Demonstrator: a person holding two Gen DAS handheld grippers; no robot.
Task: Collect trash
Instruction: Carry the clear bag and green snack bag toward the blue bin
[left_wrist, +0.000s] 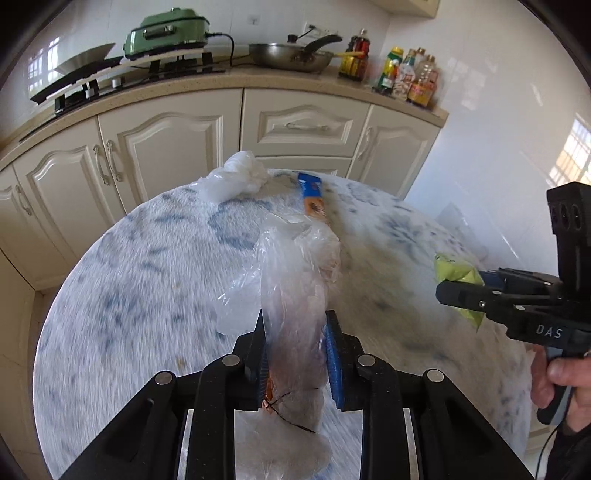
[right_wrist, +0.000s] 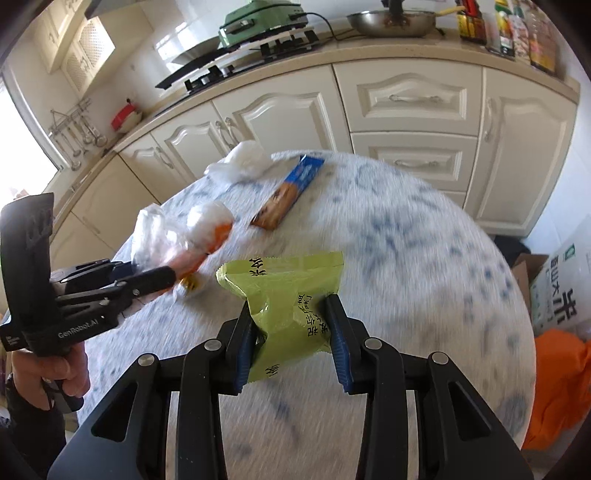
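Observation:
My left gripper (left_wrist: 295, 325) is shut on a clear plastic bag (left_wrist: 295, 273) with orange inside, held above the round table (left_wrist: 129, 280). It also shows in the right wrist view (right_wrist: 173, 275), with the bag (right_wrist: 199, 236). My right gripper (right_wrist: 290, 310) is shut on a green snack wrapper (right_wrist: 284, 288), lifted over the table; it also shows in the left wrist view (left_wrist: 448, 286) with the wrapper (left_wrist: 456, 271). A blue and orange biscuit packet (right_wrist: 288, 192) and a crumpled white bag (right_wrist: 245, 160) lie at the table's far side.
The table (right_wrist: 406, 240) has a white and blue fuzzy cover. Cream kitchen cabinets (left_wrist: 177, 147) stand behind it, with a hob, a green cooker (left_wrist: 166, 31), a pan and bottles on the counter. A cardboard box (right_wrist: 554, 288) and an orange bag (right_wrist: 557, 380) sit on the floor at right.

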